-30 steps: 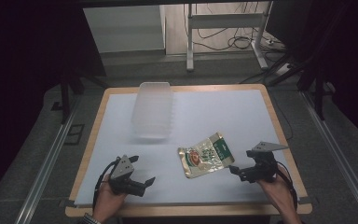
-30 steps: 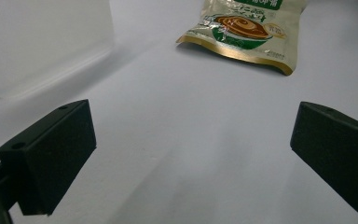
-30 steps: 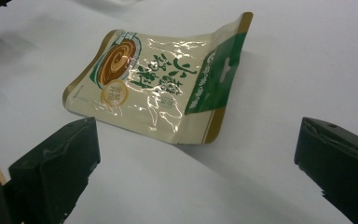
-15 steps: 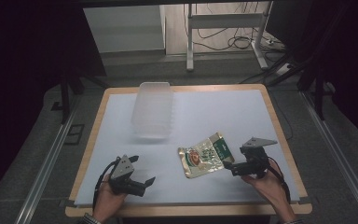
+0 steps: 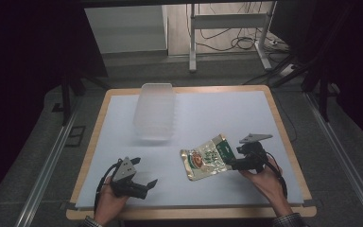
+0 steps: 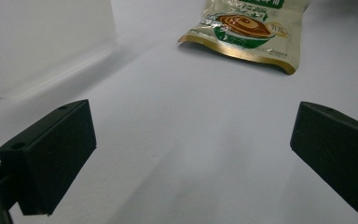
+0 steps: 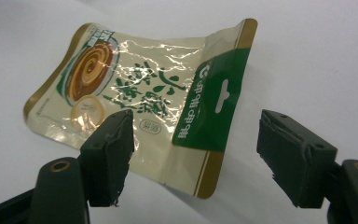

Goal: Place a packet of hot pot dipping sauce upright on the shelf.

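A cream and gold snack pouch (image 5: 207, 157) with a green header lies flat on the white table, right of centre. My right gripper (image 5: 230, 164) is open at the pouch's right end. In the right gripper view the pouch (image 7: 149, 88) lies just beyond the right gripper (image 7: 196, 149); one jaw hangs over the pouch and the other over bare table past the green header. My left gripper (image 5: 150, 187) is open near the front left, well short of the pouch. In the left gripper view the left gripper (image 6: 191, 149) has nothing between its jaws, and the pouch (image 6: 247, 28) lies far ahead.
A clear plastic container (image 5: 155, 111) stands at the back, left of centre, and the container (image 6: 42, 42) also shows at the upper left of the left gripper view. The white mat (image 5: 227, 113) covers a wood-rimmed table. Cables and a metal stand lie on the floor beyond.
My right gripper has moved left to the pouch's green end, still open. The left gripper and the pouch have stayed put.
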Demonstrator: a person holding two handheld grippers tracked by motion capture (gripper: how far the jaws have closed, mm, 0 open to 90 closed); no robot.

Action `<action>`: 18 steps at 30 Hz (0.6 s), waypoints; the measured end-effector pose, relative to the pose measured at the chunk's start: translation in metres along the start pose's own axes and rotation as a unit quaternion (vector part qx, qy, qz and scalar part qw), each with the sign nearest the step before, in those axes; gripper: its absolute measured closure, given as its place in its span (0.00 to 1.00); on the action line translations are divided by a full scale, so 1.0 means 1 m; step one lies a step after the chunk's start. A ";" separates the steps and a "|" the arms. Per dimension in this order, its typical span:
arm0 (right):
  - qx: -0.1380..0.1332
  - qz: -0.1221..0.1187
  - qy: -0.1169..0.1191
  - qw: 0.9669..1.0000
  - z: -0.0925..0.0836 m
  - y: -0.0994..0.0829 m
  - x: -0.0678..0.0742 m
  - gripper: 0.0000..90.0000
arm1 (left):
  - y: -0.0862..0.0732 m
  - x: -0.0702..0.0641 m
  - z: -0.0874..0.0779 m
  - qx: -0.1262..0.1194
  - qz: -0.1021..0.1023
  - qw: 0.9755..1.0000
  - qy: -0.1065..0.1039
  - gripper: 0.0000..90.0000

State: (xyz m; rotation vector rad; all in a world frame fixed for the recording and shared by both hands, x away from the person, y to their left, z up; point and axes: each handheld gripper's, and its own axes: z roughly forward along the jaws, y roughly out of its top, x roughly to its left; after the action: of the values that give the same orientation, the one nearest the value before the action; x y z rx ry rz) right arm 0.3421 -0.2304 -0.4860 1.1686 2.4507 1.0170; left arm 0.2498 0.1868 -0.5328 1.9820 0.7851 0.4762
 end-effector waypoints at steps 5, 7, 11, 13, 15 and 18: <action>0.021 0.003 -0.007 1.000 0.013 0.003 -0.004 0.38 | 0.000 0.000 0.000 0.000 -0.001 1.000 0.001 0.00; 0.023 0.000 -0.007 1.000 0.015 0.004 -0.005 0.40 | 0.000 0.000 0.000 0.000 -0.001 1.000 0.001 0.00; 0.029 -0.013 -0.008 0.999 0.019 0.007 -0.007 0.55 | 0.000 0.000 0.000 0.001 0.001 1.000 0.002 0.00; 0.030 -0.012 -0.001 0.999 0.021 0.009 -0.008 0.57 | 0.000 0.000 0.000 0.001 0.001 1.000 0.002 0.00; 0.032 -0.013 0.002 0.999 0.024 0.011 -0.008 0.59 | 0.000 0.000 0.000 0.001 0.001 1.000 0.002 0.00; 0.041 -0.011 0.007 0.999 0.029 0.014 -0.008 0.59 | 0.000 0.000 0.000 0.001 0.001 1.000 0.003 0.00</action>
State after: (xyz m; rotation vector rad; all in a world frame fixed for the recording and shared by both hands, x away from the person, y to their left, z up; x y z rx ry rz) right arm 0.3693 -0.2157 -0.4986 1.1602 2.5328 0.9308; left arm 0.2497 0.1865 -0.5329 1.9842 0.7866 0.4825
